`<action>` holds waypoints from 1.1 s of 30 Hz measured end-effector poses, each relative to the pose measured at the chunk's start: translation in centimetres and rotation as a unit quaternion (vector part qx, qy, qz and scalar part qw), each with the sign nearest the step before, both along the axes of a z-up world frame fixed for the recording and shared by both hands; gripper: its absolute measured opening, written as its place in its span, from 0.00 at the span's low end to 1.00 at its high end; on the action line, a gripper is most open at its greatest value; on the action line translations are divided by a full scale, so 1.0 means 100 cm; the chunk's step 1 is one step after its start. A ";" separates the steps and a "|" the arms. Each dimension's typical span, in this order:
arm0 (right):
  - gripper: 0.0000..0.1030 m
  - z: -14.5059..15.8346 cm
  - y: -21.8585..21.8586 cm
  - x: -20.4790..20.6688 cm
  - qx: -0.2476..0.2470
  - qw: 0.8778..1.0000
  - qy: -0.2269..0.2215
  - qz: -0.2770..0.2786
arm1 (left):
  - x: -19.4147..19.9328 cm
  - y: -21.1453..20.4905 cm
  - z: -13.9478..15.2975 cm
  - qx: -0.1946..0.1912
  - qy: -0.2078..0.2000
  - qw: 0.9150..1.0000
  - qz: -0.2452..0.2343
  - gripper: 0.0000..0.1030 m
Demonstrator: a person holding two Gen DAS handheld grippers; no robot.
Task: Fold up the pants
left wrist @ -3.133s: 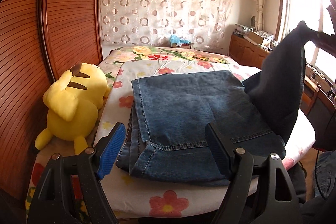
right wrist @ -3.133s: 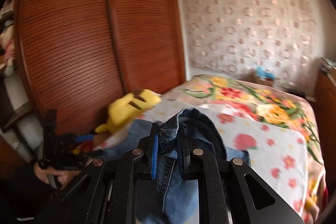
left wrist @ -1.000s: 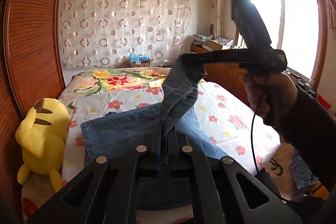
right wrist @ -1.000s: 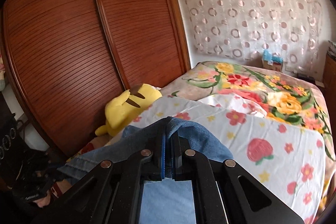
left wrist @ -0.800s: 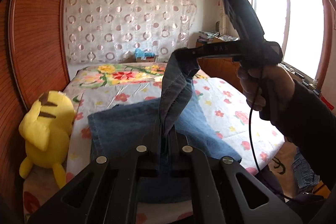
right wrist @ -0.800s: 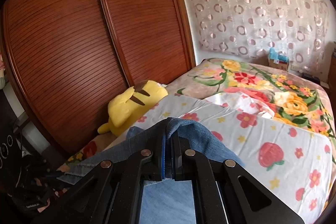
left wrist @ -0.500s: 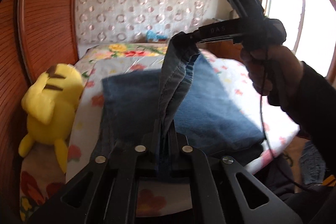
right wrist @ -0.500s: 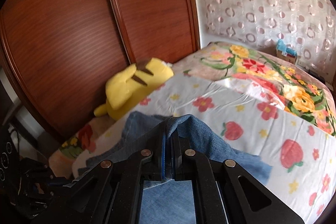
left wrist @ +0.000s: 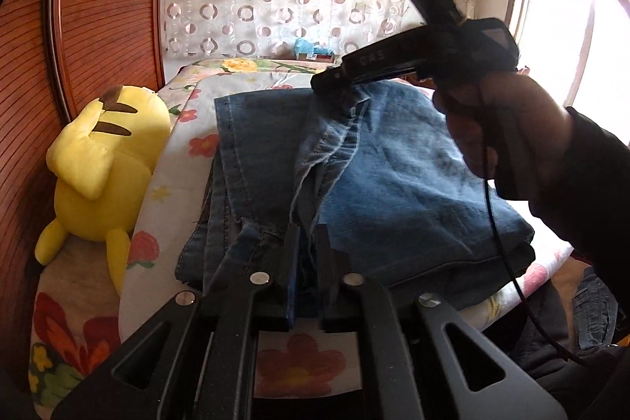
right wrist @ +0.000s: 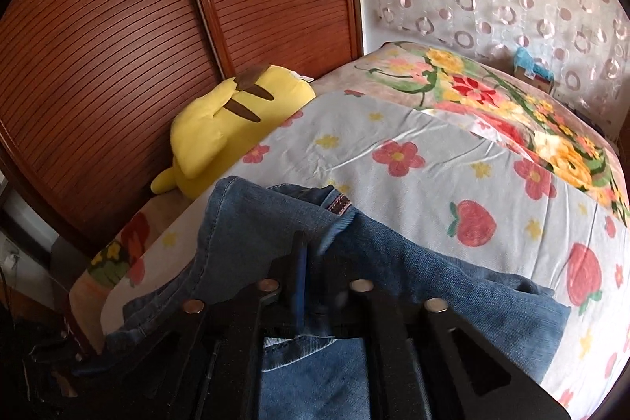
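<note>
The bed (left wrist: pixel 165 191) carries a flowered sheet, and every other item is placed against it. The wardrobe (right wrist: pixel 157 26) stands along its far side. The jeans (left wrist: pixel 413 176) lie folded in a flat stack on the near part of the bed, one edge raised. A yellow plush toy (left wrist: pixel 94 160) lies on the bed between the jeans and the wardrobe. The left gripper (left wrist: pixel 307 250), over the bed's near edge, has denim between its jaws, which are opening. The right gripper (right wrist: pixel 315 262), held by a hand (left wrist: pixel 500 128) above the bed, also has denim between opening jaws.
</note>
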State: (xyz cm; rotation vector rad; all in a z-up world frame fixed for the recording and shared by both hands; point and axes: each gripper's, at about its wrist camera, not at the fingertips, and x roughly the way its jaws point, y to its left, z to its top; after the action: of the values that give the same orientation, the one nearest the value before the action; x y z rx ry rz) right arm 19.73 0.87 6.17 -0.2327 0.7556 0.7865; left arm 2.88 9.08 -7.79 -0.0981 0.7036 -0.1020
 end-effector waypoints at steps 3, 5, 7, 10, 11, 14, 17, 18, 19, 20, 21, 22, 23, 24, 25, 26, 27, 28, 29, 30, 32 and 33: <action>0.24 0.002 -0.011 -0.006 0.007 1.000 -0.019 0.001 | 0.001 0.001 -0.002 0.010 -0.001 1.000 0.015 0.31; 0.36 0.006 -0.025 -0.011 0.015 0.999 -0.035 -0.002 | 0.002 0.003 -0.003 0.007 0.000 1.000 0.014 0.43; 0.41 0.008 -0.042 -0.018 0.023 0.998 -0.049 -0.005 | 0.003 0.002 -0.003 0.010 -0.001 1.000 0.013 0.47; 0.41 0.005 -0.065 -0.024 0.017 0.997 -0.074 -0.025 | 0.006 0.003 -0.004 0.013 0.000 1.000 0.016 0.47; 0.41 0.003 -0.070 -0.025 0.012 0.996 -0.080 -0.031 | 0.008 0.004 -0.005 0.013 0.001 1.000 0.018 0.47; 0.41 -0.006 -0.081 -0.027 0.002 0.995 -0.093 -0.045 | 0.010 0.007 -0.008 0.015 0.009 0.999 0.028 0.47; 0.41 -0.018 -0.078 -0.027 -0.025 0.995 -0.083 -0.048 | 0.013 0.012 -0.014 0.018 0.020 0.999 0.040 0.47; 0.41 -0.021 -0.075 -0.028 -0.035 0.995 -0.082 -0.045 | 0.014 0.014 -0.015 0.017 0.023 0.999 0.041 0.47; 0.41 -0.023 -0.070 -0.029 -0.043 0.995 -0.083 -0.042 | 0.013 0.017 -0.017 0.016 0.025 0.999 0.044 0.48; 0.41 -0.027 -0.064 -0.029 -0.053 0.994 -0.084 -0.037 | 0.014 0.018 -0.018 0.015 0.026 0.999 0.046 0.48; 0.41 -0.029 -0.058 -0.031 -0.061 0.994 -0.086 -0.032 | 0.013 0.021 -0.019 0.013 0.027 0.998 0.048 0.48; 0.41 -0.029 -0.050 -0.031 -0.066 0.994 -0.088 -0.026 | 0.013 0.022 -0.020 0.012 0.027 0.998 0.049 0.48; 0.41 -0.030 -0.042 -0.033 -0.069 0.993 -0.090 -0.017 | 0.012 0.024 -0.021 0.011 0.027 0.998 0.050 0.48; 0.41 -0.030 -0.034 -0.036 -0.070 0.993 -0.090 -0.009 | 0.012 0.025 -0.021 0.010 0.027 0.998 0.051 0.48; 0.41 -0.027 -0.026 -0.038 -0.071 0.993 -0.091 -0.001 | 0.011 0.026 -0.021 0.011 0.027 0.998 0.053 0.48; 0.41 -0.027 -0.018 -0.040 -0.070 0.993 -0.090 0.008 | 0.010 0.027 -0.021 0.011 0.026 0.998 0.055 0.48; 0.41 -0.026 -0.011 -0.040 -0.069 0.994 -0.089 0.014 | 0.009 0.029 -0.021 0.011 0.026 0.998 0.056 0.48; 0.41 -0.024 -0.004 -0.042 -0.068 0.994 -0.089 0.018 | 0.008 0.030 -0.021 0.010 0.025 0.998 0.058 0.48; 0.41 -0.022 0.003 -0.043 -0.066 0.994 -0.088 0.020 | 0.008 0.032 -0.020 0.009 0.024 0.998 0.057 0.49; 0.41 -0.020 0.007 -0.043 -0.062 0.994 -0.087 0.022 | 0.008 0.033 -0.019 0.007 0.023 0.998 0.057 0.49; 0.41 -0.016 0.013 -0.044 -0.053 0.995 -0.081 0.027 | 0.006 0.035 -0.018 0.002 0.020 0.998 0.056 0.53; 0.41 -0.016 0.011 -0.041 -0.051 0.995 -0.080 0.026 | 0.005 0.036 -0.017 0.001 0.018 0.998 0.054 0.58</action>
State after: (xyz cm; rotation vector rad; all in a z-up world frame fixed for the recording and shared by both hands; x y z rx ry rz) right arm 15.66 2.02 4.59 -0.4032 0.6413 0.7700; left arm 3.37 12.67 -9.50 -0.1370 0.7325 0.0046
